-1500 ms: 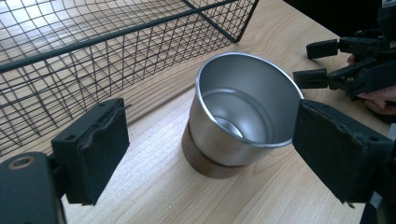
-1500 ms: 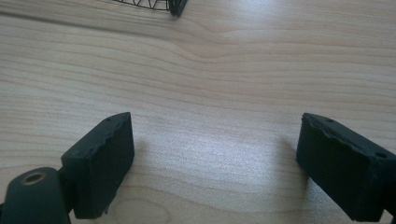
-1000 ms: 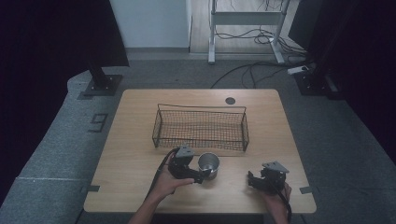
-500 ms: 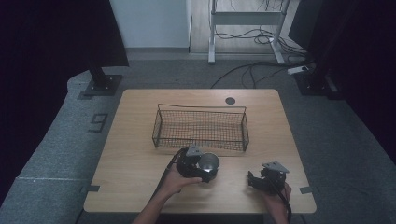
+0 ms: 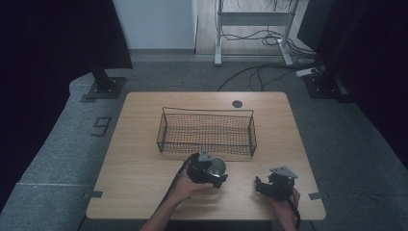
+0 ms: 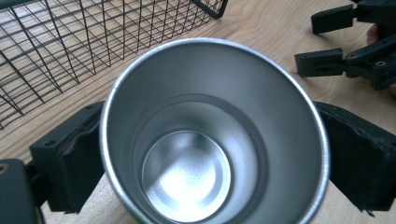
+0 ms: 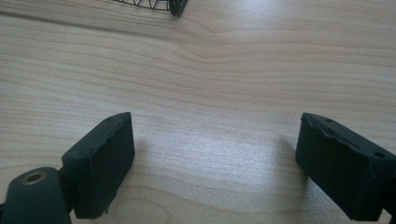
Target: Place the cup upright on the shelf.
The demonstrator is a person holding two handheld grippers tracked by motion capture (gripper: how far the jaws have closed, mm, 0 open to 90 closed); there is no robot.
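- While it stands upright on the desk just in front of the wire basket, the steel cup sits between the left gripper's fingers, its open mouth facing the left gripper view.
- Those fingers have just been closing; the pads now lie against the cup's wall on both sides, grasping it.
- In the high view the left hand holds that gripper at the cup, near the basket's front edge.
- The right gripper rests apart to the right, fingers released and spread wide over bare wood.
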